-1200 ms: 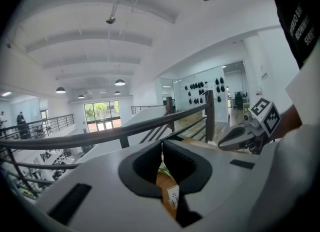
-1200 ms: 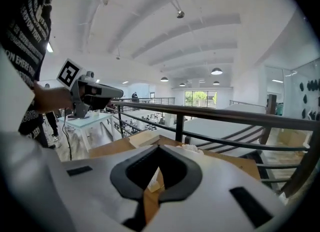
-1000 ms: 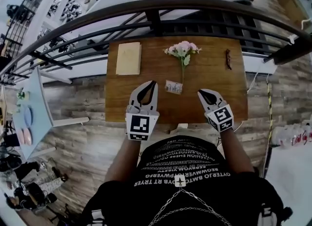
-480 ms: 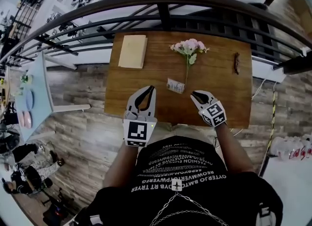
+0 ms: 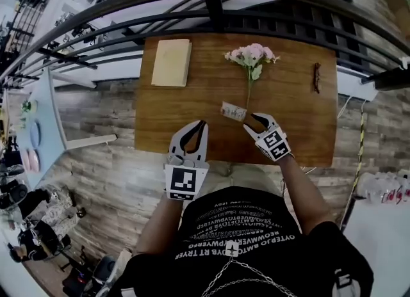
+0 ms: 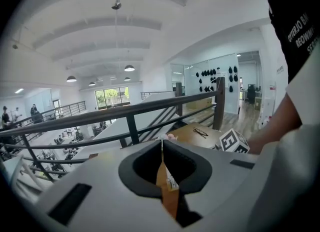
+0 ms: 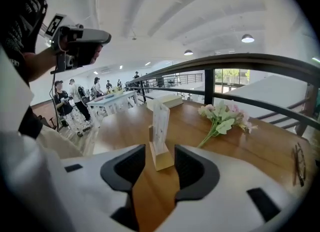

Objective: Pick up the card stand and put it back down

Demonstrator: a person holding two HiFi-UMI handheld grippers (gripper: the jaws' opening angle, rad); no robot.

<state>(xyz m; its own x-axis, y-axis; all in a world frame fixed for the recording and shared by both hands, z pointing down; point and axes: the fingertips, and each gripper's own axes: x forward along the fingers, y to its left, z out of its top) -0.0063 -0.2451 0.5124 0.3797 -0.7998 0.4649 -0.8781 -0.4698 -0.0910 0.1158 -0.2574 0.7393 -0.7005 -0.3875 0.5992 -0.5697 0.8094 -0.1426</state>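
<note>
Head view looks steeply down on the table (image 5: 166, 116); both gripper views look low across it, sharing the card stand (image 5: 233, 111).

The left hand-held gripper (image 6: 161, 145), jaws together, faces the wooden table (image 6: 187, 134) and railing (image 6: 125, 112).

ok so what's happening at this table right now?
A person works two handheld grippers over a wooden table. The right gripper is at the card stand; its jaws have just been opening, and the stand's base sits in the gap at their tips, pads apart from it. The stand is upright on the table. The left gripper is shut and empty near the front edge. Flowers, a tan book and glasses lie further back.
</note>
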